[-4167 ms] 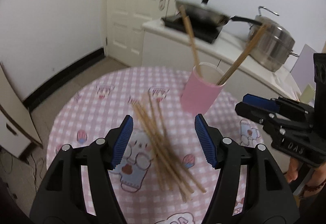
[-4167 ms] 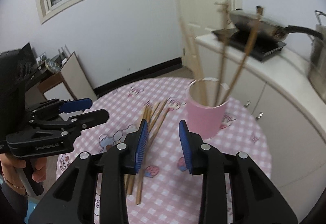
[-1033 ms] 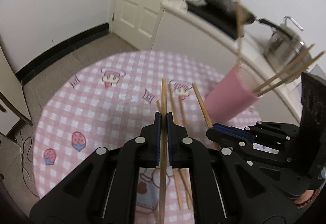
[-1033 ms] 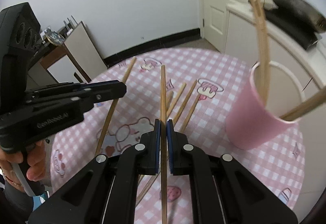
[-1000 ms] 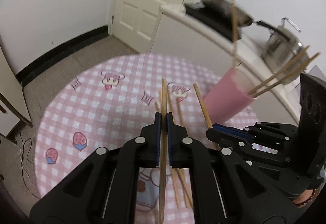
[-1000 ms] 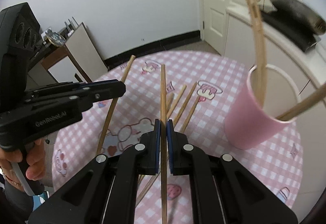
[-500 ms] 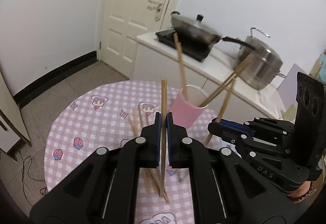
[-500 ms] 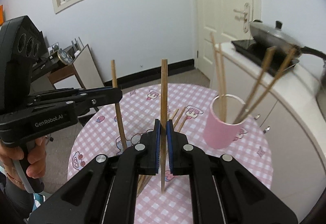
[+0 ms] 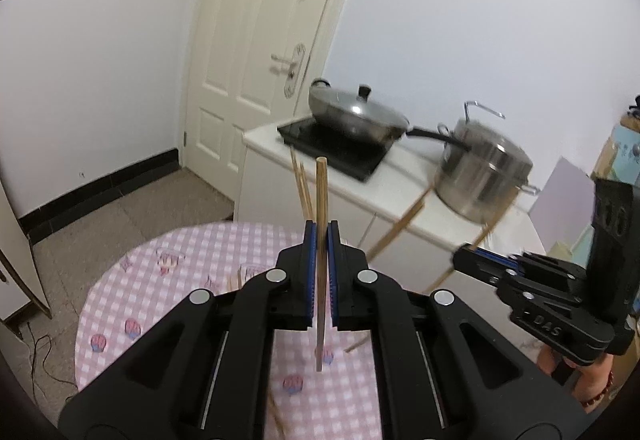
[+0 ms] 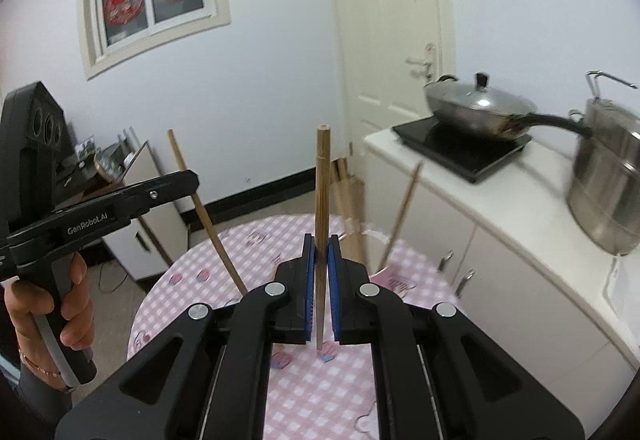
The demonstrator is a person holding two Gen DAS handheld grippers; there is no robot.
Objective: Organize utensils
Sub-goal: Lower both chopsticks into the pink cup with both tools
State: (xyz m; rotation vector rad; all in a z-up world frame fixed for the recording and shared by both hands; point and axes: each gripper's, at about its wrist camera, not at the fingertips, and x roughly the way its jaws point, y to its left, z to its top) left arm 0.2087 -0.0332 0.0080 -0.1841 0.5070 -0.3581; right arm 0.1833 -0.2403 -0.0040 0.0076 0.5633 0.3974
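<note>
1. The pink cup [image 10: 382, 274] was almost wholly hidden behind the right gripper [image 10: 320, 280], mid-frame in the right wrist view.
2. In the left wrist view, the left gripper [image 9: 321, 272] hid the cup entirely.
3. The pot [image 10: 608, 191] was cut off at the right edge and blurred.
4. Chopsticks [image 9: 394, 234] right of centre were motion-blurred.

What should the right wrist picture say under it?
Right gripper holds a chopstick upright above the pink checked table.

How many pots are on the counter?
2. A lidded wok sits on the black cooktop; a tall steel pot stands beside it, nearer the right gripper.
</note>
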